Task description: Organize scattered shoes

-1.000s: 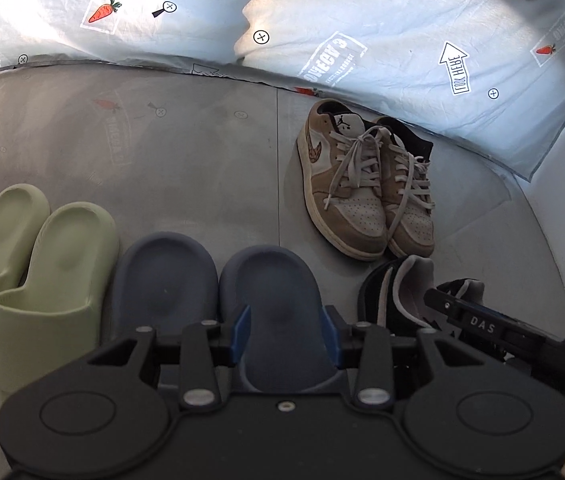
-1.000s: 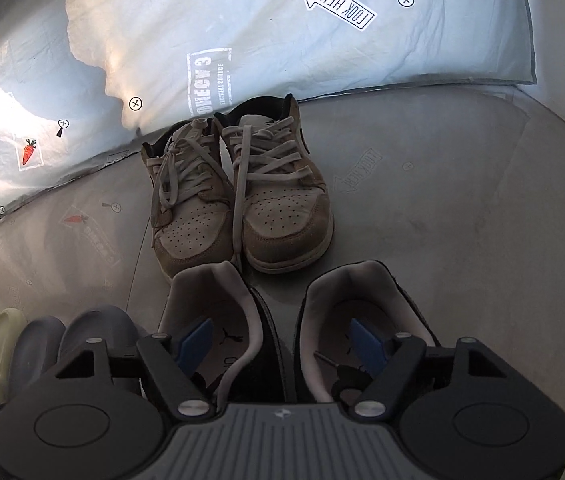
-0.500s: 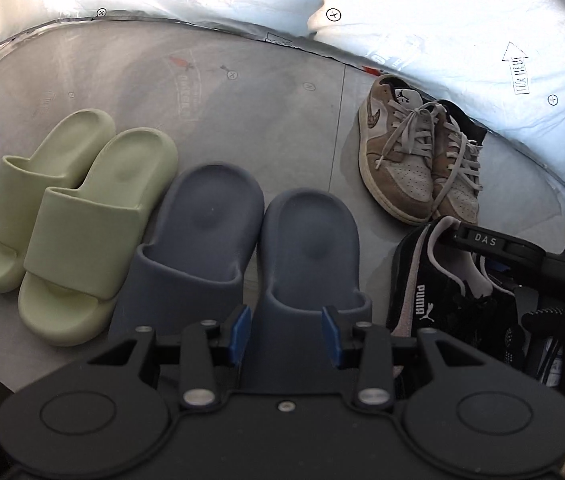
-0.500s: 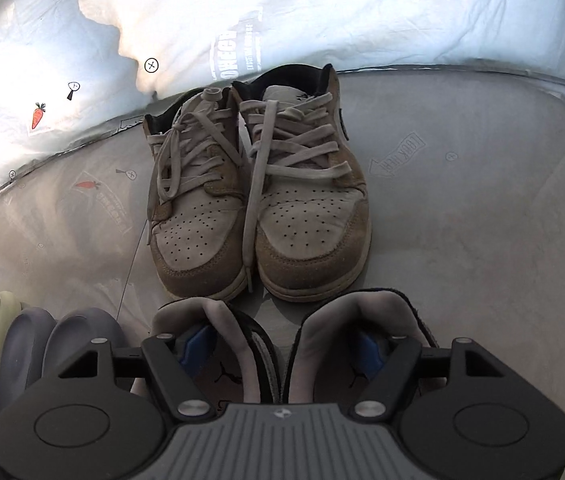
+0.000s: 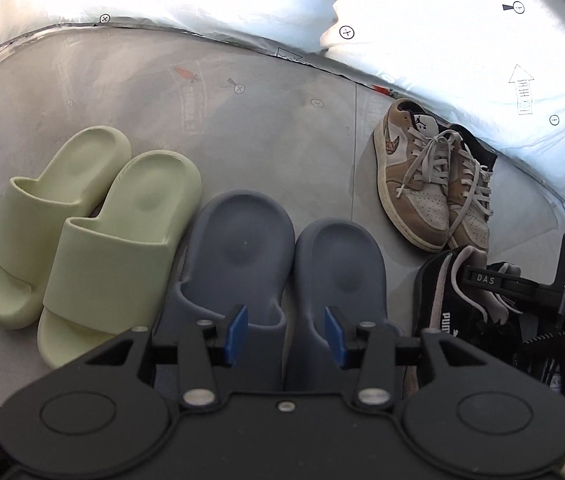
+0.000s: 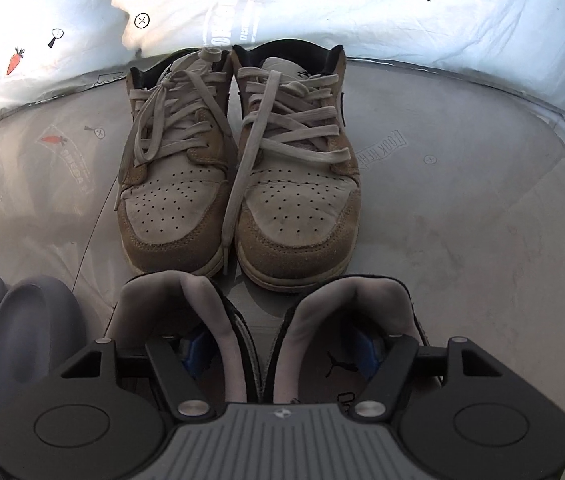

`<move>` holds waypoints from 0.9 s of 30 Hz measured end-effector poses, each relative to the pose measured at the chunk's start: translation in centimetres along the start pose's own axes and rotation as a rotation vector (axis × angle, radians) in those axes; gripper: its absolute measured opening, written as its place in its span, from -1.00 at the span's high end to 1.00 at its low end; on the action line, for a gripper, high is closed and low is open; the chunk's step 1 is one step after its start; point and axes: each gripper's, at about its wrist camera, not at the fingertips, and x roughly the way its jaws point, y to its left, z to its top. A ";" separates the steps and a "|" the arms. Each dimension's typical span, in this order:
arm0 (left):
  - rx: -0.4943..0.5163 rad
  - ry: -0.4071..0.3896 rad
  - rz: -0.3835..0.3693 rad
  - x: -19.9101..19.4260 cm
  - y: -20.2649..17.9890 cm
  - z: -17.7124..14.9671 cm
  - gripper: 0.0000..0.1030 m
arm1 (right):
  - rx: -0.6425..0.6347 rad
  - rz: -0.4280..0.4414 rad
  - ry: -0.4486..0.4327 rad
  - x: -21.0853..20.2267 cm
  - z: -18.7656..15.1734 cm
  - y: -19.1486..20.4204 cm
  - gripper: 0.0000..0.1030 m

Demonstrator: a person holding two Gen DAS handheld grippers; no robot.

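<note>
Right gripper (image 6: 278,350) has one finger down inside each black sneaker (image 6: 366,320) — left finger in the left shoe's opening, right finger in the right shoe's — with both inner collars caught between them. Jaws have just been closing, now about half shut; whether the pads already press the collars I cannot tell, they're partly hidden by the lining. The black pair sits on the grey floor mat (image 6: 462,208), heels just in front of the toes of the tan sneakers (image 6: 238,184).

Left gripper (image 5: 285,334) is narrow but free, hovering over the two dark blue slides (image 5: 278,256), holding nothing; its jaws have just opened a bit. Green slides (image 5: 90,220) stand paired just beside the blue ones.

To do it well — pinch both collars firmly together before any pull, keep the fingers deep so neither shoe slips out, then drag the pair level into line with the slides, toes even. Don't nudge the tan pair.
</note>
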 end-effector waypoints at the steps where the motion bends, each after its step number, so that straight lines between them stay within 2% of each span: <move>1: -0.004 0.006 -0.006 0.2 0.4 0.0 0.15 | 0.018 0.001 -0.005 -0.1 -0.1 -0.1 -0.08; 3: -0.009 0.022 -0.012 0.7 1.0 0.0 0.15 | 0.064 0.002 -0.018 -0.6 -0.3 -0.1 0.29; 5: -0.009 0.033 -0.020 1.2 1.7 0.0 0.15 | 0.110 -0.001 -0.039 -1.0 -0.7 0.0 0.36; 10: 0.010 0.024 -0.034 1.6 2.4 0.5 0.15 | 0.109 -0.016 -0.166 -3.0 -2.3 0.4 0.39; 18: 0.026 0.001 -0.051 1.9 1.8 1.0 0.15 | 0.113 -0.098 -0.472 -9.8 -5.7 -0.4 0.41; 27: 0.069 -0.073 -0.050 0.5 -3.2 0.6 0.15 | 0.160 -0.182 -0.732 -16.2 -7.5 -4.8 0.41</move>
